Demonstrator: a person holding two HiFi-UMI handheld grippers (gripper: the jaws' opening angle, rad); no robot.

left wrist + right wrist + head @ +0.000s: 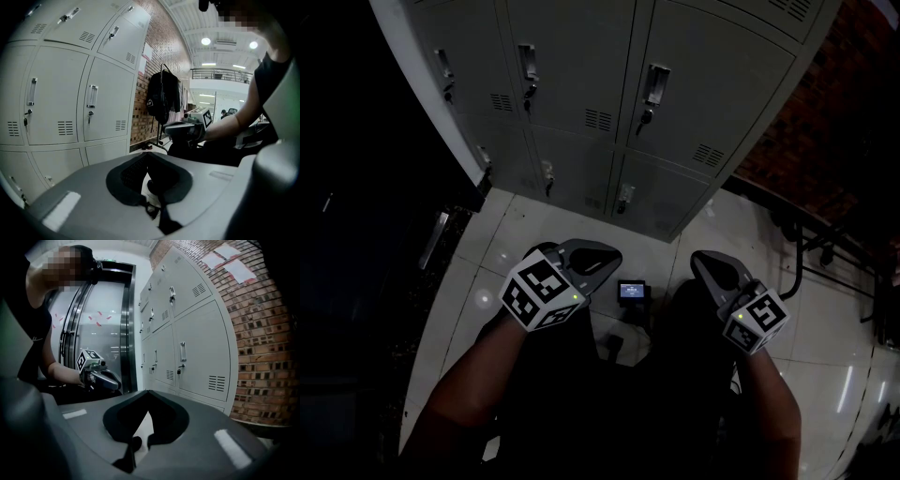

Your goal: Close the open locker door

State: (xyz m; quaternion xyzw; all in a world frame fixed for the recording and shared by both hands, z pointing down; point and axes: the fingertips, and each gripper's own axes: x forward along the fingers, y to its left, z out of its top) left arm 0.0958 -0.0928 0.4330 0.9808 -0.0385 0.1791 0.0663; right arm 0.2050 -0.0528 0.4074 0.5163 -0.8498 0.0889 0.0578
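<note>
A bank of grey lockers (pixel 675 103) fills the top of the head view; every door that shows there lies flush, each with a handle and a lock. The same lockers (pixel 56 103) stand to the left in the left gripper view and to the right in the right gripper view (pixel 201 352). My left gripper (pixel 600 255) and right gripper (pixel 705 261) hang side by side over the tiled floor, short of the lockers. Both are shut with nothing between the jaws (pixel 146 157) (pixel 149 392). Neither touches a door.
A brick wall (pixel 825 141) adjoins the lockers on the right, with a rack's feet and cables (pixel 806 246) at its base. A black bag (pixel 161 96) hangs on that rack. A steel-framed glass door (pixel 105 324) stands to the left. A small lit screen (pixel 631 291) shows between my arms.
</note>
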